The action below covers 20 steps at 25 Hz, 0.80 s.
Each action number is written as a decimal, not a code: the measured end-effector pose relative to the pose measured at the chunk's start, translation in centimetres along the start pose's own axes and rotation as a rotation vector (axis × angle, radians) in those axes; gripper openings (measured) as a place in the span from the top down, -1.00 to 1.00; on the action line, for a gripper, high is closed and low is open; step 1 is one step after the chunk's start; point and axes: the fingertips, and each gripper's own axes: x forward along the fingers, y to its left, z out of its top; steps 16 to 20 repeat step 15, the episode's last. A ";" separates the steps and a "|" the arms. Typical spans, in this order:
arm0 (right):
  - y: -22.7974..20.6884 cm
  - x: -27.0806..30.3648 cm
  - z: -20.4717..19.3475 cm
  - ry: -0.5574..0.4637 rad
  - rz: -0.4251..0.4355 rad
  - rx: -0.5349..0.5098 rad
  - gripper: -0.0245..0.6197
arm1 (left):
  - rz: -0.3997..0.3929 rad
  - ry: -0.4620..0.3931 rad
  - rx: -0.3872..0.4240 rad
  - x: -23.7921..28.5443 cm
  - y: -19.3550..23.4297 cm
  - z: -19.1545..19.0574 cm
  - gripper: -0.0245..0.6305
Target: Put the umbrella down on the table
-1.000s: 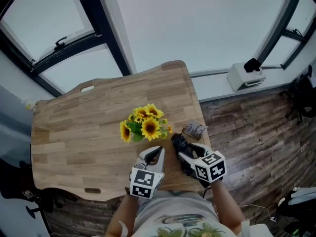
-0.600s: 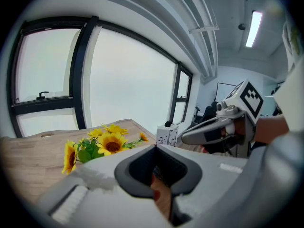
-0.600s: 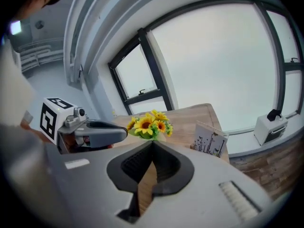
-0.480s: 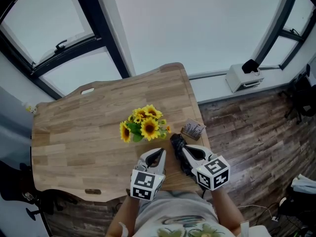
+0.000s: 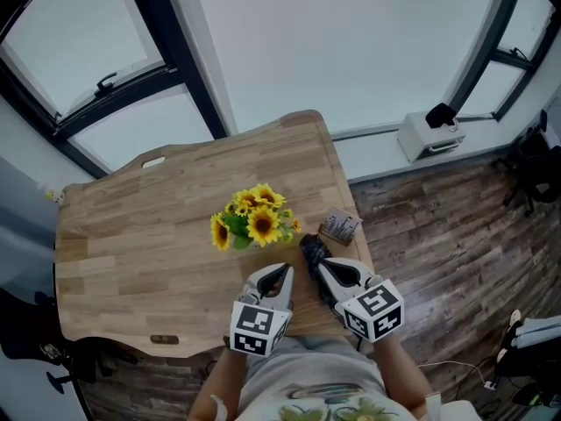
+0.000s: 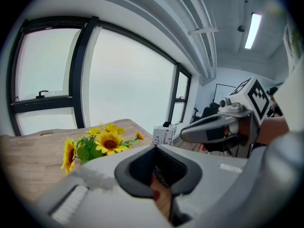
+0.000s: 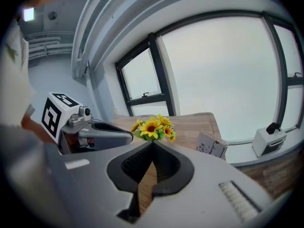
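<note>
The right gripper (image 5: 323,268) is standing shut, its two jaws meeting at the tips with nothing between them. Its own view is showing only bare wood through the gap behind the tips. It is hovering at lower centre-right of the head view, pointing up the frame and slightly downward, over the near end of the umbrella (image 5: 313,251). Judgement: no grasp is needed here. The umbrella is lying on the table (image 5: 149,226) under its own weight, and closed, empty jaws are consistent with a release already made, so the task is reading as done or all but done.

The left gripper (image 5: 280,272) is sitting just left of the right one, its jaws likewise together on nothing that can be made out. It is taking no part and is apparently being kept clear of the load, near the table's lower edge.

The umbrella is lying at the lower right of the tabletop, close to the right-hand edge, running from upper left to lower right beneath the right gripper. It is showing as a short, black, folded bundle with crumpled fabric, and the gripper is hiding its lower end. It is resting just right of the sunflowers (image 5: 250,222) and just below-left of a small printed box (image 5: 340,228), apart from both so far as can be told. Whether any part is overhanging the table edge cannot be told.
</note>
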 end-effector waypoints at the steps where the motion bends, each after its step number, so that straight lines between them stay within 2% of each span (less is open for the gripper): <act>1: 0.1 0.0 -0.1 0.002 0.000 -0.002 0.92 | -0.001 0.000 -0.001 0.0 0.0 -0.1 0.93; 20: 0.8 -0.3 -0.9 0.031 -0.008 -0.036 0.92 | -0.001 0.003 -0.006 -0.7 -0.4 -0.7 0.93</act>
